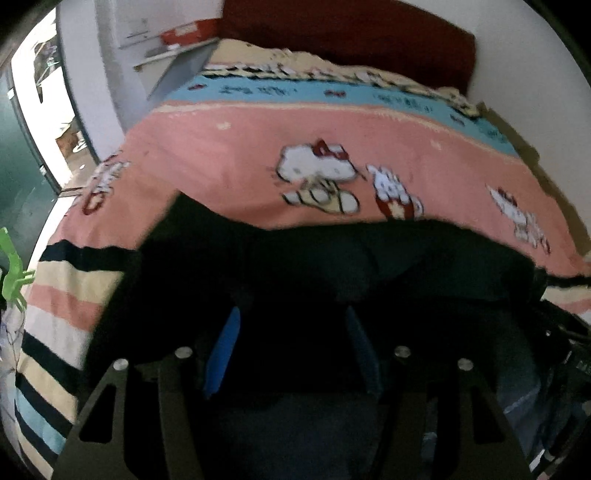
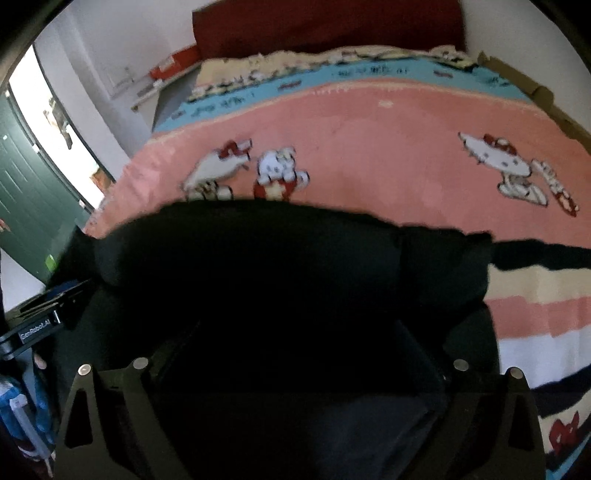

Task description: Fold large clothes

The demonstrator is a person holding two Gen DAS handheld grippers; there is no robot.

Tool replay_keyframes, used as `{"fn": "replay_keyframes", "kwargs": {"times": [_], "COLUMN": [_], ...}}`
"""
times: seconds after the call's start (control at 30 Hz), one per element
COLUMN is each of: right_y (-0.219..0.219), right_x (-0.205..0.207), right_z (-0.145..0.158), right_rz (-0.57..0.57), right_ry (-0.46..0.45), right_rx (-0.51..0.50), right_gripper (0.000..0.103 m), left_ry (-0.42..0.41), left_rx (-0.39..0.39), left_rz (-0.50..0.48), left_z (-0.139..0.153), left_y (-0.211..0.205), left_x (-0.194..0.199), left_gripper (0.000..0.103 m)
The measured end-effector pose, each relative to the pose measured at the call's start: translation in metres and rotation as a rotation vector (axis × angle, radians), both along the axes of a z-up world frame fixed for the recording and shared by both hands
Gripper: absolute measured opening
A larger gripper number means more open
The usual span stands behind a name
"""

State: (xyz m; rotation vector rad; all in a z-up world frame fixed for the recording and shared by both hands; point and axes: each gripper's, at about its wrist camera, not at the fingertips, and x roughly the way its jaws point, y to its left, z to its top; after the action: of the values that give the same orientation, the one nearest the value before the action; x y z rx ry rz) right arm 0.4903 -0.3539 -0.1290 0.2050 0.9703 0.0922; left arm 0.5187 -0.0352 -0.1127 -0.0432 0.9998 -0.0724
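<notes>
In the left wrist view, the left gripper (image 1: 291,325) is standing with its two blue-padded fingers (image 1: 221,354) spread wide. The black garment (image 1: 332,266) is lying under and around them; whether any fabric is passing between the pads cannot be told, since cloth and frame are equally dark and the picture is blurred.

In the right wrist view, the right gripper (image 2: 295,332) is showing only its black linkage plates at the lower edge. Its fingers are merging into the dark cloth, so whether they are spread, pressed together or pinching fabric cannot be told.

The black garment (image 2: 258,258) is lying bunched at the near edge of the bed, filling the lower half of both views. Its far edge is forming an uneven ridge across the blanket.

Beyond the garment, the pink blanket (image 1: 332,129) with white cartoon cats is covering the bed. A blue band is running along its far part, and cream, pink and black stripes are showing at its near edge.

At the far end, a dark red headboard (image 1: 351,33) is standing against a white wall (image 2: 122,40).

At far left, a doorway (image 1: 40,92) is showing bright.
</notes>
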Motion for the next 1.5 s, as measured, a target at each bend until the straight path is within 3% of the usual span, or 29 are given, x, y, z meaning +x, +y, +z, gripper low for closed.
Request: {"fn": "replay_keyframes", "kwargs": {"times": [0.13,0.23,0.3,0.37,0.6,0.73,0.93,1.03,1.17,1.5], "right_y": [0.019,0.045,0.063,0.078,0.09,0.081,0.027,0.001,-0.026,-0.028], "right_x": [0.004,0.011,0.019,0.027,0.039,0.031,-0.008,-0.017,-0.021,-0.013], "right_z": [0.027,0.03,0.018,-0.003,-0.028,-0.016,0.012,0.003,-0.023,-0.055], "right_rz": [0.029,0.089,0.124,0.14,0.135,0.14,0.108,0.069,0.058,0.054], "right_ry": [-0.059,-0.071,-0.046,-0.01,-0.001,0.014,-0.074,-0.052,-0.021,-0.002], "right_rx": [0.021,0.021,-0.004,-0.082,-0.161,-0.128,-0.056,-0.066,0.038,0.093], "right_gripper": [0.097,0.097,0.097,0.098,0.101,0.101,0.099,0.099,0.099,0.101], "left_ry": [-0.036,-0.021,0.005,0.013,0.0,-0.023,-0.112,-0.098,-0.082,-0.124], "left_rx": [-0.019,-0.011,0.047,0.05,0.077,0.098,0.081,0.084,0.053,0.042], "left_rz": [0.033,0.026,0.015,0.014,0.046,0.046,0.09,0.092,0.088,0.095], "left_z": [0.015,0.001,-0.02,-0.036,-0.049,-0.034,-0.013,-0.017,-0.033,-0.047], "left_y": [0.014,0.013,0.007,0.005,0.002,0.003,0.014,0.016,0.018,0.014], "left_x": [0.007,0.013,0.016,0.017,0.016,0.004,-0.023,-0.024,-0.024,-0.029], "left_gripper": [0.058,0.058,0.058,0.059,0.059,0.058,0.058,0.058,0.059,0.059]}}
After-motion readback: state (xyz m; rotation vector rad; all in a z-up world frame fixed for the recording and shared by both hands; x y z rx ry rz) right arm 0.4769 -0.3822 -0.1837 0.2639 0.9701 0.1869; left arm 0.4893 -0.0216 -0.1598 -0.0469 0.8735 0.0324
